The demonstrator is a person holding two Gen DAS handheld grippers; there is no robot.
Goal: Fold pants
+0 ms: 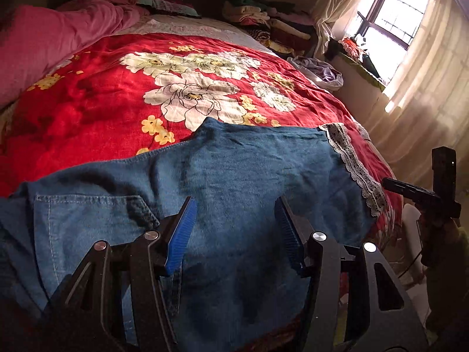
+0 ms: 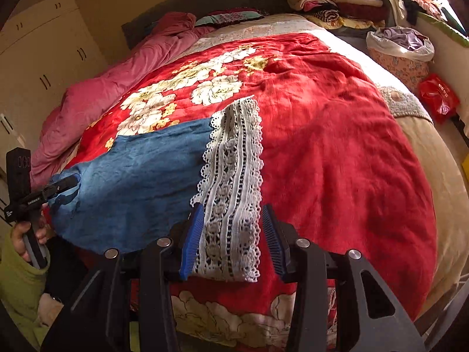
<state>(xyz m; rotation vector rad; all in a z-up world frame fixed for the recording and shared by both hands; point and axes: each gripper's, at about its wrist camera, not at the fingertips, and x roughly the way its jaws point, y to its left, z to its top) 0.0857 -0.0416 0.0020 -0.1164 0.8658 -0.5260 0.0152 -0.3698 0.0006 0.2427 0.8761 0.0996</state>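
Blue ribbed pads of the left gripper (image 1: 236, 228) stand partly open above the denim pants (image 1: 222, 176), with nothing pinched between them; the cloth lies flat underneath and in front of the jaws rather than in their grip. Off to the left of that gripper sits a stitched back pocket (image 1: 88, 214), and beyond the fingertips the pant leg runs to the right, ending in a lace cuff (image 1: 354, 164) near the bed's edge.

Over at the right gripper (image 2: 233, 234), the jaws are likewise partly apart and hold nothing. The lace cuff (image 2: 234, 176) lies straight ahead in the gap between the two pads, flat on the bedspread; the left pad looks to be just beside the cuff's scalloped edge, and the right pad hovers over bare red cloth. Blue denim (image 2: 137, 182) extends leftward from the lace toward the left gripper (image 2: 63, 186), held by a hand (image 2: 26, 234) in a yellow-green sleeve.

Under the pants spreads a red floral bedspread (image 1: 102, 88). Farther out are a pink quilt (image 2: 96, 88) bunched along the left side, stacked folded clothes (image 2: 337, 0) at the head of the bed, a basket of laundry (image 2: 401, 50) and a bright window (image 1: 392, 14).
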